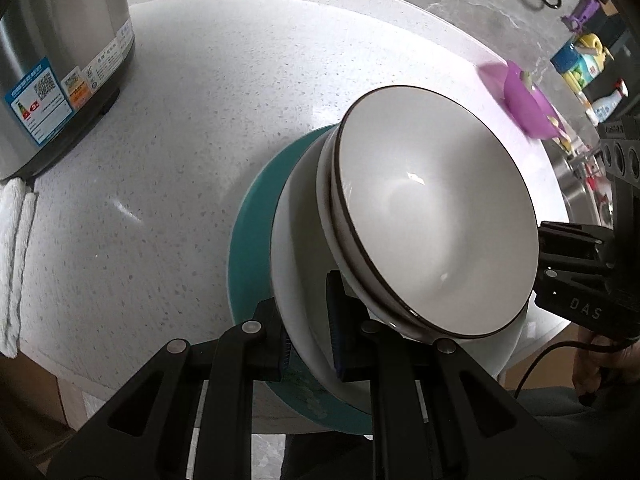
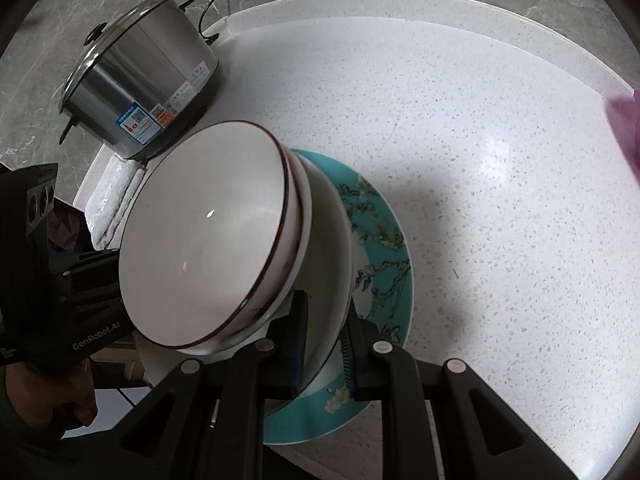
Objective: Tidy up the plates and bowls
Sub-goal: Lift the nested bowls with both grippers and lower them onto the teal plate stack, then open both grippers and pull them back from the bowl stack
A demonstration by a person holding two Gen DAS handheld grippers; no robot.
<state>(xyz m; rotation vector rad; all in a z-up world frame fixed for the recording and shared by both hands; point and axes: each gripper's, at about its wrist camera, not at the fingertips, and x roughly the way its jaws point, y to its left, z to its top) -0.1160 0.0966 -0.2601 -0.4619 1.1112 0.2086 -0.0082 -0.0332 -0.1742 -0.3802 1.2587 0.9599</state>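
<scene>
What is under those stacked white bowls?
A white plate, and beneath it a teal flowered plate. Whether the teal plate touches the counter is hidden.

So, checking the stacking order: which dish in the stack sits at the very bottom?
The teal plate with the blossom pattern; the white plate and dark-rimmed bowls sit above it.

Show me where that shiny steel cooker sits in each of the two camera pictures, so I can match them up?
Left wrist view: the steel cooker fills the upper left corner, cut off by the frame, above a white cloth.
Right wrist view: it stands whole at upper left, lid on, behind the stacked bowls.
Shared landmark: the teal plate under the bowls.
</scene>
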